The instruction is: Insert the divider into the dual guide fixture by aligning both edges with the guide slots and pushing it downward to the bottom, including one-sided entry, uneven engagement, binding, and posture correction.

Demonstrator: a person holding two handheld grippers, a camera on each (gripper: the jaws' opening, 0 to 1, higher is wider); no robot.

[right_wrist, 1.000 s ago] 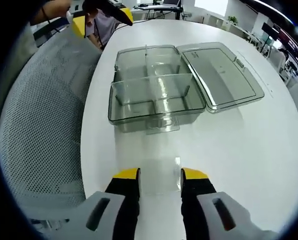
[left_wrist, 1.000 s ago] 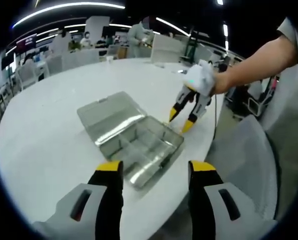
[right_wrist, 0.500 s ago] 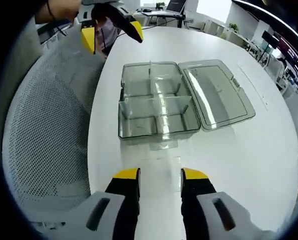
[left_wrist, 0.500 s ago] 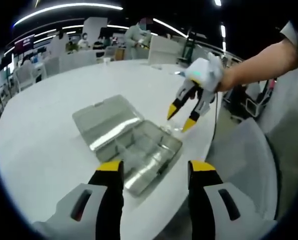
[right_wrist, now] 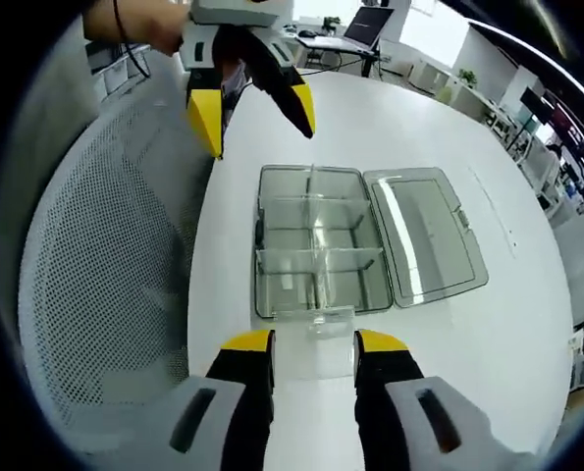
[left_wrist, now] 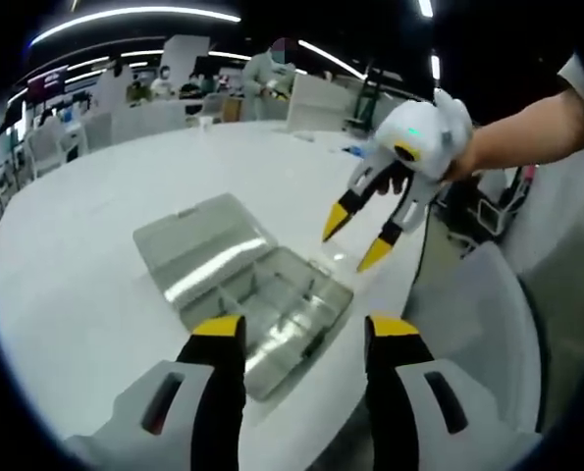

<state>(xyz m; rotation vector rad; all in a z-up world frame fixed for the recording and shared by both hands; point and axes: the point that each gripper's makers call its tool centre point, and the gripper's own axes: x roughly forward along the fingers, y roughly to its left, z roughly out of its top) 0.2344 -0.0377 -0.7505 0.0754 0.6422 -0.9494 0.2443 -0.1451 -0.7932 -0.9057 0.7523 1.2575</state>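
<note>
**A:** Both grippers sat above the table, nothing gripped. Right gripper nearest, jaws apart; left gripper across the box, jaws spread too.

**B:** Fixture?

**A:** Clear compartment box between them on the white table, near its edge, lid hinged flat open. Partitions seated inside. Couldn't tell which one was the divider, or spot a loose one.

**B:** Step?

**A:** Approach, I'd judge. Next: pick the divider, square both edges to the slots, push evenly.
</note>
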